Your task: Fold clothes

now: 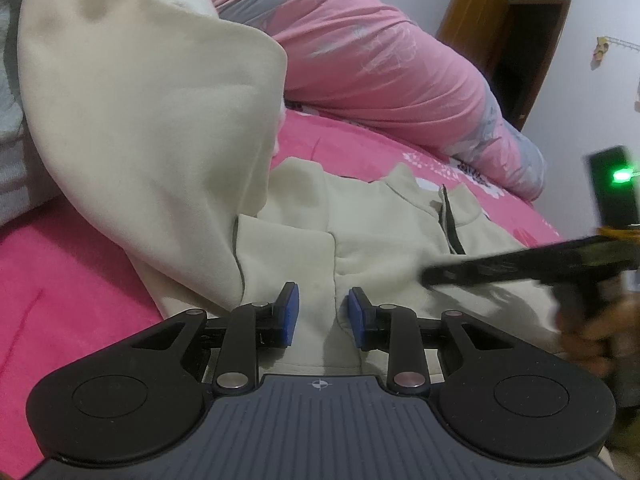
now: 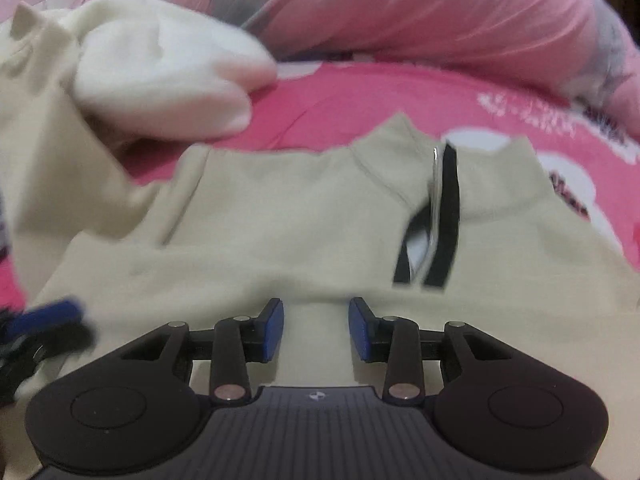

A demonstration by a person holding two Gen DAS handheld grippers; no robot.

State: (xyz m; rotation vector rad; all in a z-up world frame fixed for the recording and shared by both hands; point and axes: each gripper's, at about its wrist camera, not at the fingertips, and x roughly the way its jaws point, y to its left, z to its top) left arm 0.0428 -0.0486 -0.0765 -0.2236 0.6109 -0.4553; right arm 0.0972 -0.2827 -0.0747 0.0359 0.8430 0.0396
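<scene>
Though a bit smeared in places, still pretty easy to read. Got a cream fleece pullover [image 1: 380,240] spread front-up on a hot pink bedsheet [image 1: 60,280], collar toward a rumpled pink quilt [image 1: 380,60], black-edged neck zip [image 2: 444,208] partly undone. Can see one big flap of the same cream fabric [image 1: 152,120] standing up on the left side of the left wrist view, spilling down onto the body. Left gripper [image 1: 319,312] low over the chest, blue pads apart with fleece filling the gap. Can't tell whether pinching a fold or just hovering. Right gripper [image 2: 316,328] over the middle of the front, just below the zip, jaws parted, nothing squeezed between the pads, only the garment underneath. Also shows up blurred on the right of the left view, with a hand [image 1: 592,332] wrapped round the handle.
</scene>
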